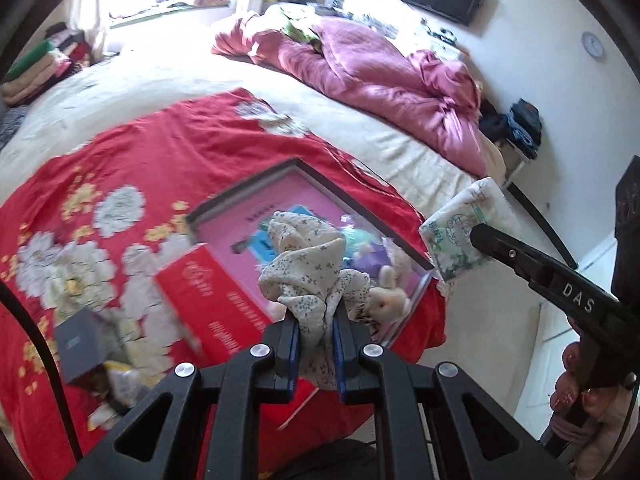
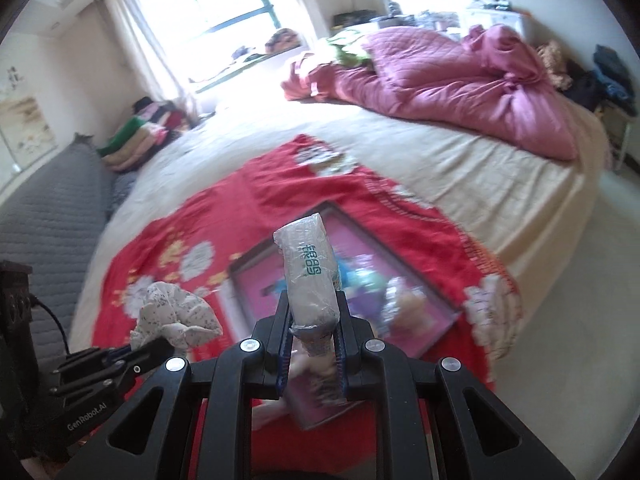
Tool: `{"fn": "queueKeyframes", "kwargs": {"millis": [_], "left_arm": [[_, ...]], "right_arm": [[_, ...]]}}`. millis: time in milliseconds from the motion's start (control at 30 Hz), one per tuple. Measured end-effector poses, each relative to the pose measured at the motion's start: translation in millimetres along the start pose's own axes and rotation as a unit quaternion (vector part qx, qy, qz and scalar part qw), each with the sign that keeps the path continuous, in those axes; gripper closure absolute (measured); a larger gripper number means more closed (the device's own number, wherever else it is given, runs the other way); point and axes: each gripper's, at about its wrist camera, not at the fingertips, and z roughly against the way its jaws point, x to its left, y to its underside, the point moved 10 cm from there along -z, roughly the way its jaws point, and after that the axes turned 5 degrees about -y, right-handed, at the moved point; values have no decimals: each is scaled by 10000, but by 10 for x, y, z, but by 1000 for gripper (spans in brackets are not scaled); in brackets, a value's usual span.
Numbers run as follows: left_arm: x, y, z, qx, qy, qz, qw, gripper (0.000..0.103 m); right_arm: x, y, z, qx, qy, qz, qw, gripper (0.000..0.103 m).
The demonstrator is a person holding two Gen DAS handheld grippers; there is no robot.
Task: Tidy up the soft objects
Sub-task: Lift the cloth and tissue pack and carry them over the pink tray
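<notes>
I saw the bed (image 2: 460, 184) under a red flowered blanket (image 1: 168, 152), with a shallow dark-rimmed tray (image 1: 248, 192) lying on it. My left hand-held gripper (image 1: 316, 320) was pinching a bunched floral cloth (image 1: 304, 264) above the tray; limp and light, I judged it best held by its gathered neck. My right hand-held gripper (image 2: 314, 316) was clamped on a plastic-wrapped tissue pack (image 2: 308, 264), slick and squashy, taken across its lower end, also over the tray.

Black tongs (image 1: 315, 322), blue pads (image 1: 293, 344), silver screws, "DAS" lettering
</notes>
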Motion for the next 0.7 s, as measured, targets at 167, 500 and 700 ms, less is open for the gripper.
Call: {"fn": "queueKeyframes", "kwargs": {"millis": [167,500,700], "left_arm": [[-207,-105,-333,191,66,-189,9996,89],[-339,-173,-878,500,73,-259,9984,89],[-367,-136,-1068,677,67,-298,9972,89]], "right_arm": [[-286,28,-95,68,271,-108,9996,85],[-593,180,-341,372,500,-336,9975,85],[-673,356,-518,744,592,-349,9949,85]]}}
